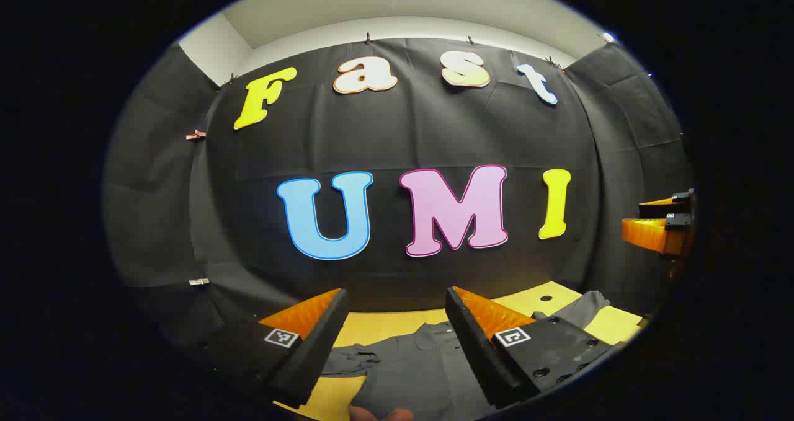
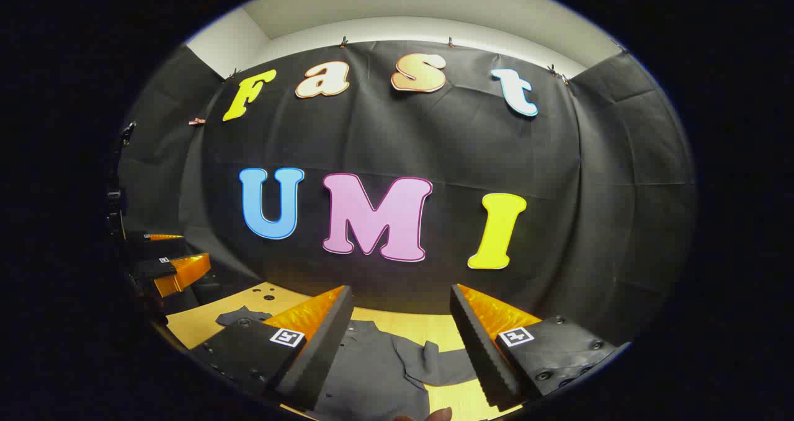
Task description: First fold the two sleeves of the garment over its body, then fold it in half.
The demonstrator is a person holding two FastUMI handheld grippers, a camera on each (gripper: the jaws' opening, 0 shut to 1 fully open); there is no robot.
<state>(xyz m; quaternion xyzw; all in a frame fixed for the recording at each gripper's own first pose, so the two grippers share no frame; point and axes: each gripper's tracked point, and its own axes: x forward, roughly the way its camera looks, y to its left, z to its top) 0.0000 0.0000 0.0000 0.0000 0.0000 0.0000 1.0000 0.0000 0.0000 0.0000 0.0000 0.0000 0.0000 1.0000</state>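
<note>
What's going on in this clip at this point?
A person holds a gripper in each hand above a yellow table where a grey shirt lies spread out. The left gripper and the right gripper are both open and raised, with nothing between the fingers. In the right gripper view one sleeve lies out to the side, so folding looks not yet begun there.

Left tool (image 1: pixel 394 340): fingers spread wide apart, nothing between them, held level and facing forward. Right tool (image 2: pixel 400 340): fingers likewise spread, nothing held, same forward pose. In the left gripper view the right tool sits at the far right edge, raised. A fingertip (image 1: pixel 378 414) shows at the bottom edge.
</note>
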